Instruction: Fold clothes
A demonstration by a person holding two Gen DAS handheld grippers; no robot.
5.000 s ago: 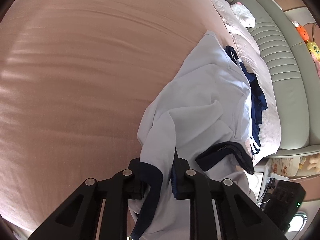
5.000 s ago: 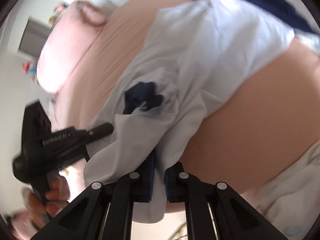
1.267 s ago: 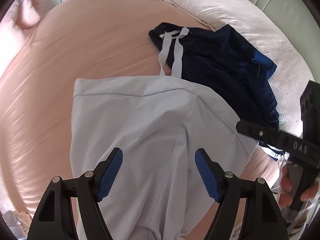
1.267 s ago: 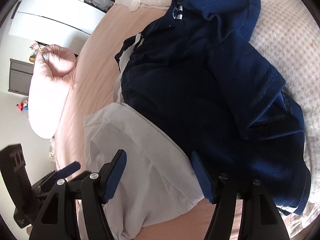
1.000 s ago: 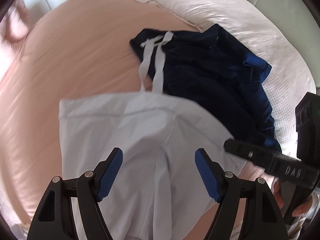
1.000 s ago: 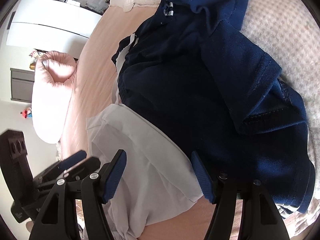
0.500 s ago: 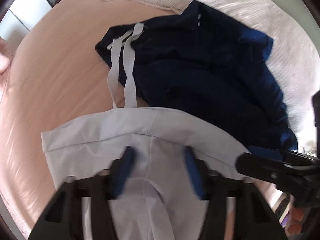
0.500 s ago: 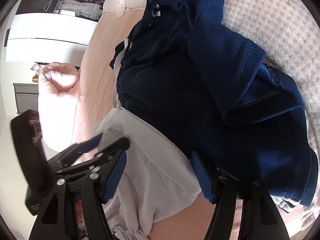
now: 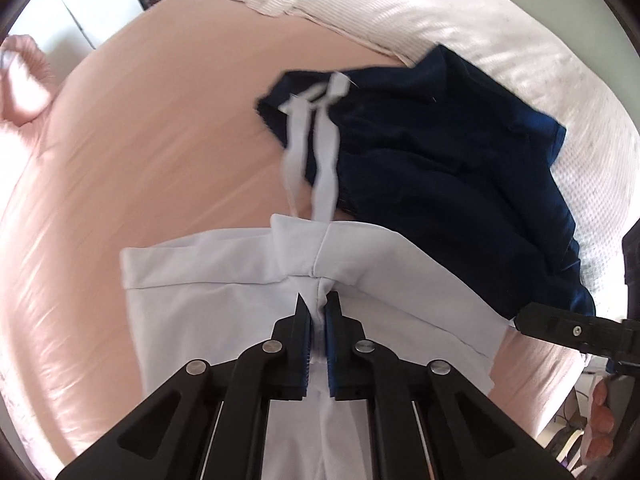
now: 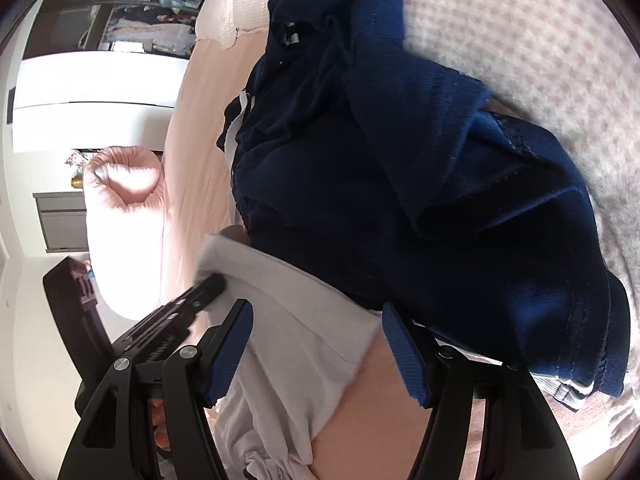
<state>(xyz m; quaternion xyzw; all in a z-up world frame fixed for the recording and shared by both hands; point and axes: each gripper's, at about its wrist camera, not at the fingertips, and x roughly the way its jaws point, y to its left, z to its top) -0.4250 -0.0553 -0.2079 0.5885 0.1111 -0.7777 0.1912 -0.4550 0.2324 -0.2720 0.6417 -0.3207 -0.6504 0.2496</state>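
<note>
— Pink bedsheet (image 9: pixel 152 152) everywhere, quilted blanket (image 9: pixel 460 20) along the far edge. Where's the laundry?

— My white garment (image 9: pixel 224 272) lies flat on the sheet, just in front of me, its far hem turned over. Navy clothes (image 9: pixel 460 176) sit rumpled beyond it, touching its far edge.

— And your claws?

— My left gripper (image 9: pixel 318 312) is pinched tight on a ridge of white cloth near that hem. My right gripper (image 10: pixel 316 344) hangs wide open over the white garment's corner, gripping nothing.

— How far along?

— Early, I'd judge. White piece partly folded; navy pile untouched.
</note>
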